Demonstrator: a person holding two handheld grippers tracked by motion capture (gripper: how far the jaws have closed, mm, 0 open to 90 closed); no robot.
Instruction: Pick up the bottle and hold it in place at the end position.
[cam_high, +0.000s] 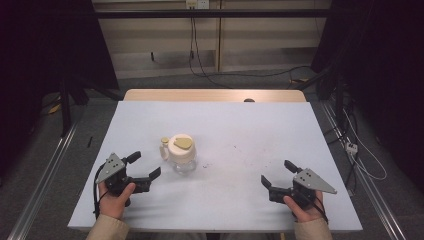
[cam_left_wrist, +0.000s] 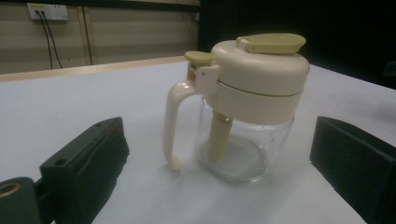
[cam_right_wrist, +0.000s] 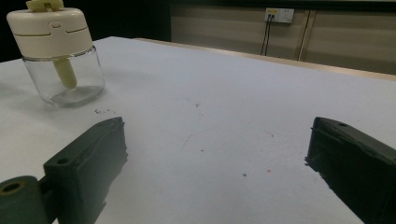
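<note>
One glass jar (cam_high: 182, 154) with a cream lid and handle is standing upright on the white table (cam_high: 240, 130), a little left of the frame's middle in the high view. Two grippers are resting low in that frame. The left gripper (cam_high: 147, 166), jaws spread wide and holding nothing, is sitting at lower left, near the jar and aiming at it. The right gripper (cam_high: 278, 175), equally wide and empty, is lying at lower right, well apart from the jar.

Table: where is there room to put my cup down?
Lots of room on the table: the whole stretch right of the jar, above the right gripper, and the far strip behind the jar. It is tightest between the jar and the left gripper.
</note>
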